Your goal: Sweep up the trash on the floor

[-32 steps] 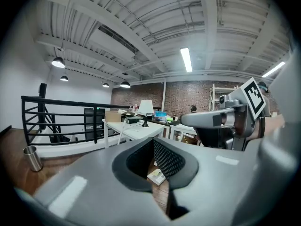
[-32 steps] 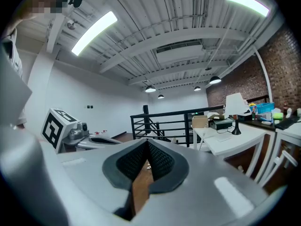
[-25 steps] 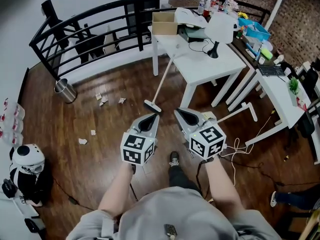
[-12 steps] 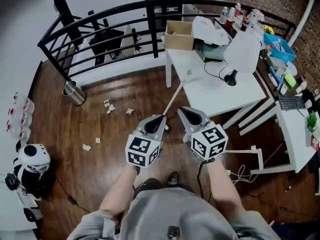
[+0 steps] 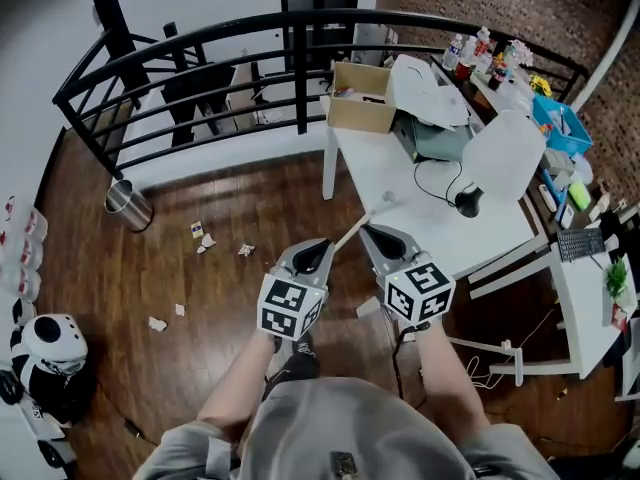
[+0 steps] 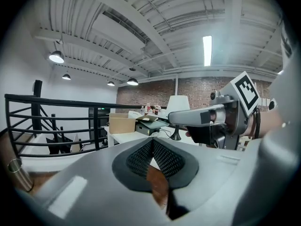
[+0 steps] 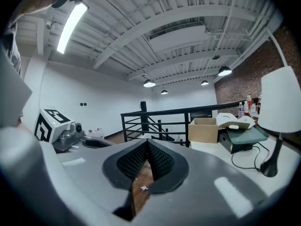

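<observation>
On the wooden floor (image 5: 260, 193) ahead and to our left, the paper scraps (image 5: 207, 240) lie scattered. There's a small cluster well out past the left gripper (image 5: 321, 249), and a couple more bits sit nearer us, further left. Beyond them the metal bin (image 5: 130, 206) stands at the foot of the black railing (image 5: 200, 63).

We've got both grippers held out side by side, noses pointing forward. The left gripper's jaws are pressed together with nothing between the ribbed pads. Same story on the right gripper (image 5: 367, 231): pads tight against each other, empty.

Between the two noses, the broom handle (image 5: 352, 234) slants up toward the edge of the white table (image 5: 400, 183). Neither gripper is pinching it, and we can't tell whether either nose touches it. Up on that table sit the cardboard box (image 5: 362, 108) at the far corner and the lamp (image 5: 500, 153) off to the right.
</observation>
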Action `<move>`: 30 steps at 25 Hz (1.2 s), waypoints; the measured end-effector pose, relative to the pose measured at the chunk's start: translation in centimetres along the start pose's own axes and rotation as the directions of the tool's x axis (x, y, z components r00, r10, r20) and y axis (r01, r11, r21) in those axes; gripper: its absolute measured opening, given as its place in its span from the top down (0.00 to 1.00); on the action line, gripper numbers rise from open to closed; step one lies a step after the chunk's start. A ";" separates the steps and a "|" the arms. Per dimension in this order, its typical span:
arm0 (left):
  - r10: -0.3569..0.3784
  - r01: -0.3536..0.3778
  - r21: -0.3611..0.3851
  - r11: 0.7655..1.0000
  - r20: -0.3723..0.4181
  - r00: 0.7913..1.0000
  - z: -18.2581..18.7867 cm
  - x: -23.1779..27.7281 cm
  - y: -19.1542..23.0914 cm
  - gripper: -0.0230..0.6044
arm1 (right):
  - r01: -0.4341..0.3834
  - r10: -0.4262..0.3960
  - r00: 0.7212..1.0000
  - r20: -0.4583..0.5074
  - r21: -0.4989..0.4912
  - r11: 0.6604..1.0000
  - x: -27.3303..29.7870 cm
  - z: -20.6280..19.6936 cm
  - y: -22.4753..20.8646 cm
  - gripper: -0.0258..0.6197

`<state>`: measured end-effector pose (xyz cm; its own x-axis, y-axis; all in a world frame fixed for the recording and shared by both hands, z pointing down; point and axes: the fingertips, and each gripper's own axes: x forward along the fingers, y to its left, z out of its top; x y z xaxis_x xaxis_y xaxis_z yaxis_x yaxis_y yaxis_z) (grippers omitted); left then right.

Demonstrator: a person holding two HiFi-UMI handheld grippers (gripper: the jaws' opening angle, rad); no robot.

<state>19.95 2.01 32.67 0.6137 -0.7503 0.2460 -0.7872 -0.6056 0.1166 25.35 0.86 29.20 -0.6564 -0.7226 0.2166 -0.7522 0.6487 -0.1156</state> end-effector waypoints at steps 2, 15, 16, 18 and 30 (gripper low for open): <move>-0.025 0.025 -0.009 1.000 0.002 1.000 0.4 1.8 1.7 0.95 | 0.028 -0.028 1.000 -0.012 -0.015 1.000 1.9 0.7 -1.4 0.96; -0.150 0.147 -0.043 0.988 -0.081 0.985 -2.2 10.6 3.8 0.95 | 0.186 -0.178 0.976 -0.126 0.053 0.981 4.6 -2.8 -9.4 0.96; -0.150 0.147 -0.045 0.988 -0.092 0.984 -2.6 11.1 3.6 0.95 | 0.190 -0.180 0.975 -0.133 0.061 0.980 4.5 -3.2 -10.1 0.96; -0.150 0.146 -0.049 0.988 -0.113 0.982 -3.5 12.3 3.3 0.95 | 0.200 -0.186 0.970 -0.153 0.078 0.977 4.3 -4.1 -11.5 0.96; -0.163 0.138 -0.137 0.981 -0.198 0.966 -10.5 17.9 4.0 0.69 | 0.222 -0.161 0.940 -0.301 0.179 0.959 7.0 -12.3 -18.2 0.62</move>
<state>27.13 -11.08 47.65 0.7095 -0.5736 0.4094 -0.6961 -0.6612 0.2799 35.18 -13.09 44.73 -0.4786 -0.7117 0.5142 -0.8767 0.4192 -0.2359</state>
